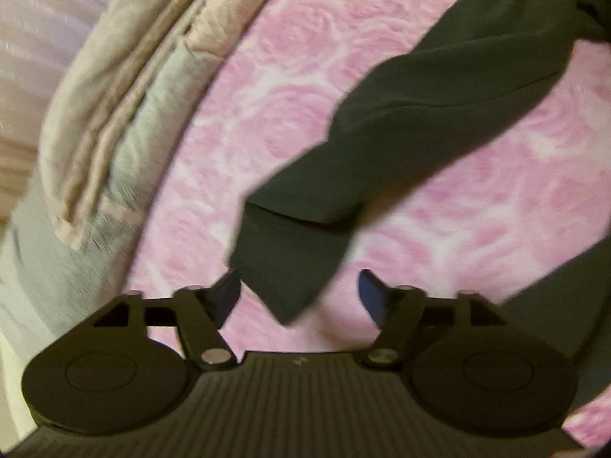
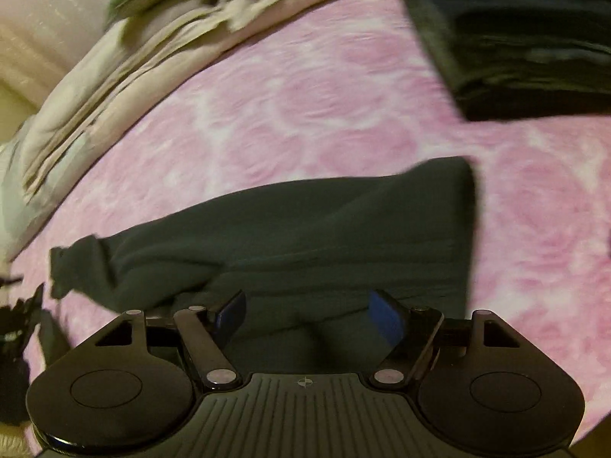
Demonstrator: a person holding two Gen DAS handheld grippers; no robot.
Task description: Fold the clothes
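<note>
While hovering over the pink rose-patterned bed cover [image 1: 290,87], left gripper [image 1: 299,294] spread wide, dark green garment's sleeve [image 1: 401,141] between the pads, unpinched, running diagonally, cuff nearest. Right gripper [image 2: 307,313] likewise parted above the garment's folded body [image 2: 305,225], lying crosswise, nothing clamped.

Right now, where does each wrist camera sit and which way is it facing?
Left wrist: on the left gripper, angled down at a dark sleeve on the pink rose bedspread; open jaws show.
Right wrist: on the right gripper, angled down over the dark garment; open jaws show.
Shared: bedspread, dark clothing, pale bedding at left.
</note>
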